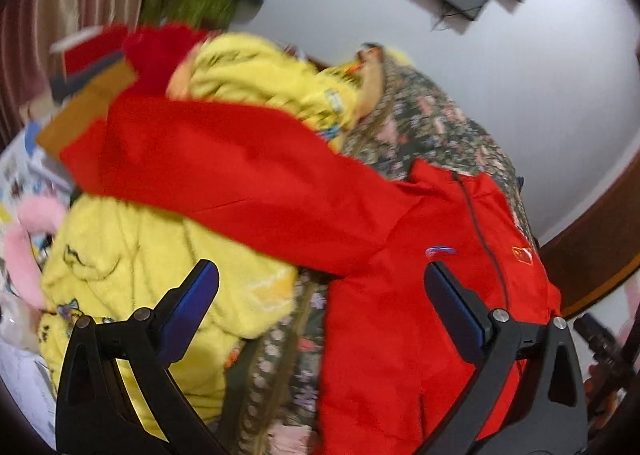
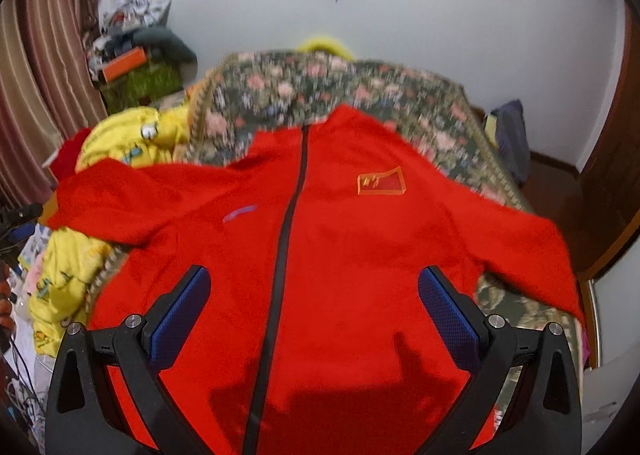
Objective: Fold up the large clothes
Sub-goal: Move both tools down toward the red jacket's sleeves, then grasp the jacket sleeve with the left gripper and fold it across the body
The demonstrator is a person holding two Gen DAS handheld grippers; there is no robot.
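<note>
The left gripper point(image 1: 320, 283) is hovering with its jaws spread wide above a red zip jacket point(image 1: 400, 315), whose sleeve is stretching across a yellow printed garment point(image 1: 132, 255) lying on the floral bedspread point(image 1: 432, 123).

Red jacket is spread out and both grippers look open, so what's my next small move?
Probably bring the left gripper down onto the sleeve draped over the yellow garment and pinch it to fold inward. The red jacket lies front-up, zipped, on the floral bedspread; the right gripper hovers open.
</note>
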